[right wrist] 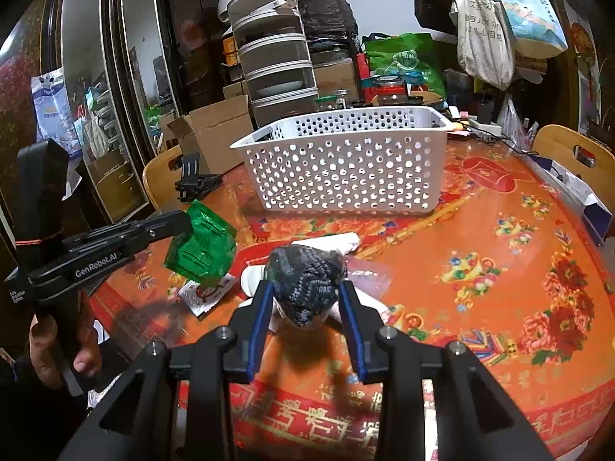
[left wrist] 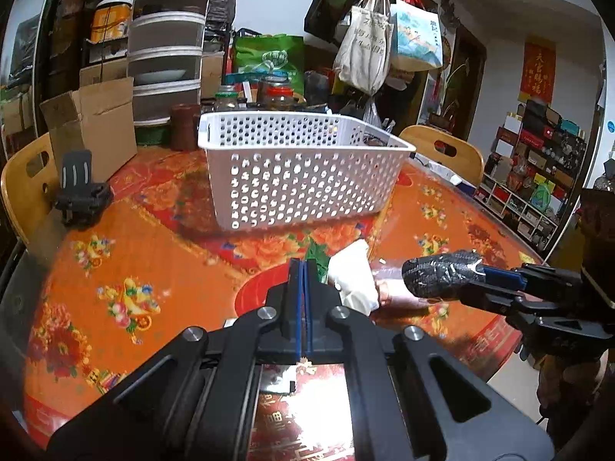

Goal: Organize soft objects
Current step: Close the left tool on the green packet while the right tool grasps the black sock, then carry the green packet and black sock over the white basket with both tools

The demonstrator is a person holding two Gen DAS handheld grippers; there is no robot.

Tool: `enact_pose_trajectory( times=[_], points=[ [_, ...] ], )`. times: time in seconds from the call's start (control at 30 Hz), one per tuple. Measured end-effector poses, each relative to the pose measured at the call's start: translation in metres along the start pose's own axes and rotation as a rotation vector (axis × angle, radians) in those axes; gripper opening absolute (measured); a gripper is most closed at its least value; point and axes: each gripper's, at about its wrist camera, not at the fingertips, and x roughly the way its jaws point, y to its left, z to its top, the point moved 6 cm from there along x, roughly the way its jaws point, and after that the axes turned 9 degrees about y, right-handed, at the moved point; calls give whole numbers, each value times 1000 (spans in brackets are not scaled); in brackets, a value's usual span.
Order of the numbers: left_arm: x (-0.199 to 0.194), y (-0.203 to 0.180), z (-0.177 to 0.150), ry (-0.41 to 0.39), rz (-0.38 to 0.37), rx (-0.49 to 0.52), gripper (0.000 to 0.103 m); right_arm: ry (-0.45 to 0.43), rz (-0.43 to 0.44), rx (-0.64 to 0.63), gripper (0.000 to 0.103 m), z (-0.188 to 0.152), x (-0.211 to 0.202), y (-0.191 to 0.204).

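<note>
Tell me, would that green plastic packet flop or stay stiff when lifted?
Probably floppy: the green packet hangs crumpled from the left hand-held gripper, pinched at one edge. Likely light, since that thin pinch carries it. Its glossy film may be slippery.

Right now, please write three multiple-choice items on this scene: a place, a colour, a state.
1. The white basket stands: A on the table; B on a chair; C on the floor.
2. The packet in the left gripper is: A red; B green; C blue.
3. The right gripper has its jaws: A open, empty; B shut on the dark knitted bundle; C shut on a jar.
Key: 1 A, its base rests there; 2 B, it hangs green from the shut jaws; 3 B, the jaws squeeze its sides.
</note>
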Motion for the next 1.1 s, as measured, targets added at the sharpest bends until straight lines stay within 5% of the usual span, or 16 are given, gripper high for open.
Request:
enact_pose_trajectory(
  times=[0.7,1.1],
  points=[
    [-26,-20,72,-98,-21,39,0,-33,-26,-40,34,46,-11,-15],
    [-30,-20,138,-132,-28,47,1,-73,-52,-55,34,107,-25,-34]
  ],
)
